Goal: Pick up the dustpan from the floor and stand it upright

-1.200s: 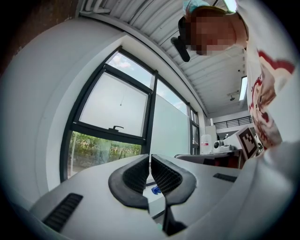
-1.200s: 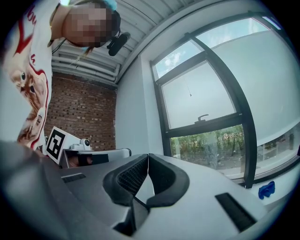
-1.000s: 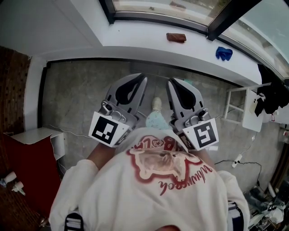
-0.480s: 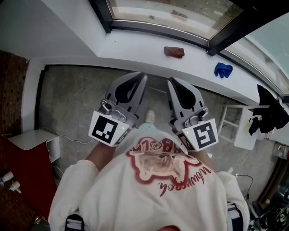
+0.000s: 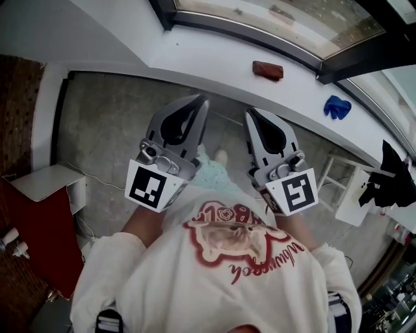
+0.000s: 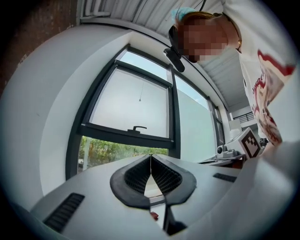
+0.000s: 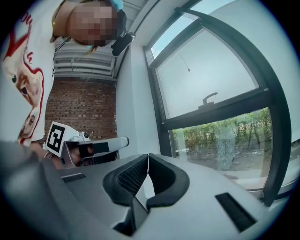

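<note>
closest to the camera, a person's white sweatshirt (image 5: pixel 221 273) with a red print fills the bottom of the head view. just past it, both hands hold grippers out level, side by side and apart, each with a black-and-white marker cube at its back. the left gripper (image 5: pixel 204 99) is clenched, its two dark ribbed pads meeting at the tips with nothing between them; its own view shows only window glass beyond the closed tips. the right gripper (image 5: pixel 249 112) is clenched too, and empty in the same way. between the two grippers, lower down, a pale trouser leg and a light shoe (image 5: pixel 221 156) stand on a grey concrete floor (image 5: pixel 104 130). a red cabinet (image 5: pixel 39 247) sits at the left edge, and a white rack (image 5: pixel 341 185) at the right. farther off, a white ledge (image 5: pixel 208 58) runs under a dark-framed window (image 5: pixel 279 16); a small brown object (image 5: pixel 268 69) and a crumpled blue cloth (image 5: pixel 338 106) lie on it, well apart. the dustpan is in none of the views: no visible part of the floor shows it, so its place cannot be told, and the task has likely not begun. as a judgement, a dustpan is probably light, stiff plastic, smooth and a little slippery, unlikely to break. the handle would probably be the best place to take hold, near where it joins the pan, so it does not swing when tipped upright. the jaws would need to open first.
</note>
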Demonstrator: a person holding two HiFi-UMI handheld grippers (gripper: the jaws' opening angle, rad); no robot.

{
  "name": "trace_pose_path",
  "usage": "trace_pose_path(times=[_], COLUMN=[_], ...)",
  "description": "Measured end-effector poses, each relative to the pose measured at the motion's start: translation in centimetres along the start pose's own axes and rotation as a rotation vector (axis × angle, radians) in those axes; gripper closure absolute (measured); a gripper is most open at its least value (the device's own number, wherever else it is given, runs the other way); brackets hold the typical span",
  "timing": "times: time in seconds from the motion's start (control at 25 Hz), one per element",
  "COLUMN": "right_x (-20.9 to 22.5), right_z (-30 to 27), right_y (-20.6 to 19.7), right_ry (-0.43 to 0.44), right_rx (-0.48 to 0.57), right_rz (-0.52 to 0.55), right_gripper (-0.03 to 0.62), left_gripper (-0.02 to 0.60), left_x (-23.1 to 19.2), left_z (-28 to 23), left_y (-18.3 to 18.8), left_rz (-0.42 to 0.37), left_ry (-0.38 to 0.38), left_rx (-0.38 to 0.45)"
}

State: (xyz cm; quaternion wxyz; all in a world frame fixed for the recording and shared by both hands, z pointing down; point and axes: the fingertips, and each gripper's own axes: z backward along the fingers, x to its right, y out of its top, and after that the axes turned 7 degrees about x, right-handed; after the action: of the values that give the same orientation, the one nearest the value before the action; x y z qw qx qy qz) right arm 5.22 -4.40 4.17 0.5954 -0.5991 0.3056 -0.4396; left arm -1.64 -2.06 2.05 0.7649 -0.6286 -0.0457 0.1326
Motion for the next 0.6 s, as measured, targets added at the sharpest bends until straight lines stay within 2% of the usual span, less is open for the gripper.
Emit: trace_pose_path(times=[0.12, 0.36, 0.6], right_x=[0.4, 0.9, 1.5], right_z=[-1.9, -5.6, -9.4], right_y=[-2.0, -8.1, -16.3], right_ry=[0.02, 0.086, 0.148], right_rx=[-0.035, -0.114, -0.164], right_rz=[-0.021, 0.009, 0.03], right_gripper=[0.569, 0.569, 0.569], left_gripper=[0.561, 0.561, 0.561], left_x=[-2.4, -7.3, -13.1], left_z=[-0.3, 0.0, 2.0], left_y=[-1.6, -6.3, -11.7], left_rz=[0.016, 0.064, 0.038], left_ry=[0.025, 0.107, 0.209], left_rx=[-0.011, -0.034, -0.075])
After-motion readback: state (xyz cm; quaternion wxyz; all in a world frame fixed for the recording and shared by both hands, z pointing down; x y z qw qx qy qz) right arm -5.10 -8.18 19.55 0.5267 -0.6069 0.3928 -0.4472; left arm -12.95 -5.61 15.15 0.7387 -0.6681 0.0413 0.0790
